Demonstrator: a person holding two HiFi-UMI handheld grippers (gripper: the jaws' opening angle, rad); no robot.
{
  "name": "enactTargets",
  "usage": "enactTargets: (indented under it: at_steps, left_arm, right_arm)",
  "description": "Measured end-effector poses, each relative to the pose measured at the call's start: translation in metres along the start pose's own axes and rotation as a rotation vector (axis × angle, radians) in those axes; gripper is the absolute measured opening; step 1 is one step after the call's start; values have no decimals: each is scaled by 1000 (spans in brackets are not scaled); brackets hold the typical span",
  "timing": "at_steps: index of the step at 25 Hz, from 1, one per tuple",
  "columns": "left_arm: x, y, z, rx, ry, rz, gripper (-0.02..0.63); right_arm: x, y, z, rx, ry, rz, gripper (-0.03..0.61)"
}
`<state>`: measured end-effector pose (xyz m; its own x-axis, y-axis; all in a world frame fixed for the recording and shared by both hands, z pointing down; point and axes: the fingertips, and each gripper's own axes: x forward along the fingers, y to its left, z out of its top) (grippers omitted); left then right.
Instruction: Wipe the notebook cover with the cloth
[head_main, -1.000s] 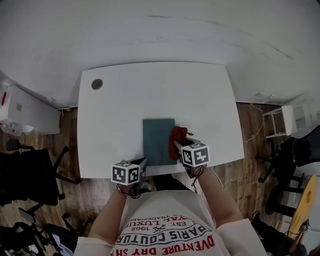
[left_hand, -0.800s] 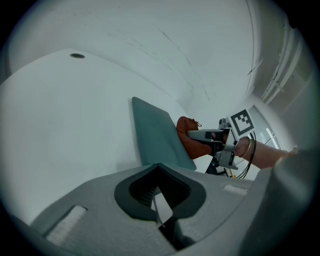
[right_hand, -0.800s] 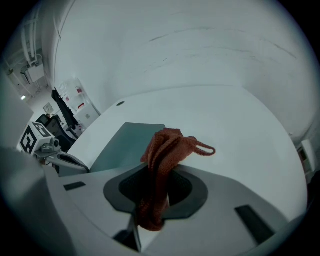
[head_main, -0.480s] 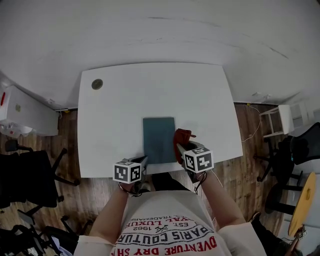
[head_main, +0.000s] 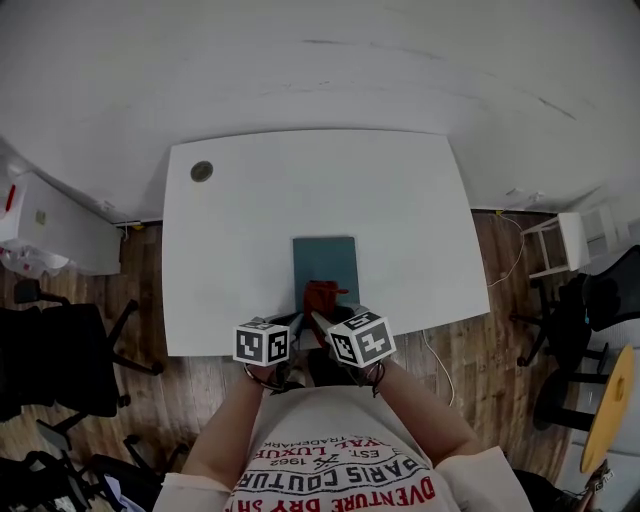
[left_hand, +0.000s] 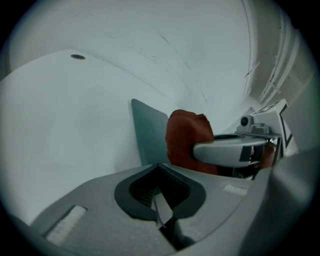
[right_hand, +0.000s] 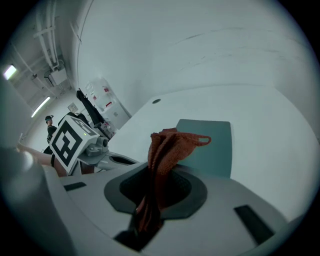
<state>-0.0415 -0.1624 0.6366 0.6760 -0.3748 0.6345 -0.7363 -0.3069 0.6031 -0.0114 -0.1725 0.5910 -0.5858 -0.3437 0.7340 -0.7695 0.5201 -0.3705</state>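
Rust-red cloth (right_hand: 167, 150) is pinched in the jaws of the right gripper (right_hand: 146, 212), which are pressed onto a gathered fold so that the rest stands up in a loose bunch. In the head view the bunch is seen over the near end of the teal notebook (head_main: 325, 262), though whether it is touching the cover cannot be told. The jaws of the left gripper (left_hand: 163, 216) are pressed together with nothing between them. That gripper is held just beside the notebook's near left corner, not on it.

The notebook is laid flat on the white counter (head_main: 235, 240), close to the near edge. Its long axis is pointed straight away from the person, with the short ends turned toward the near and far edges of the counter.

Trouble can be expected from the unheld notebook. If the cloth is dragged toward the person, the book may be pulled along and tipped off the near edge. Because only a fold is gripped, the cloth may be tugged free under pressure. A narrow bunch is also likely to leave strips of the cover unwiped.
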Motion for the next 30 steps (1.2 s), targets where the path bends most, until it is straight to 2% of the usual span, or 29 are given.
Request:
enactTargets:
  at_steps: [7,16,22,30]
  left_arm:
    - [0,0,1,-30,-10,-14,9]
    - [2,0,3,-26,-27,-1,9]
    - [-1,2,2,32,-18,37,9]
    - [0,-1,2,54,-19,46,9]
  right_arm:
    - [30,-3,-12,-23,72,-40,80]
    - [38,-15,-15,-101,53,-70,77]
    - [36,-15,-17,-82,39,-53,78]
    - [20,-38,-24,-6,20,-68,81]
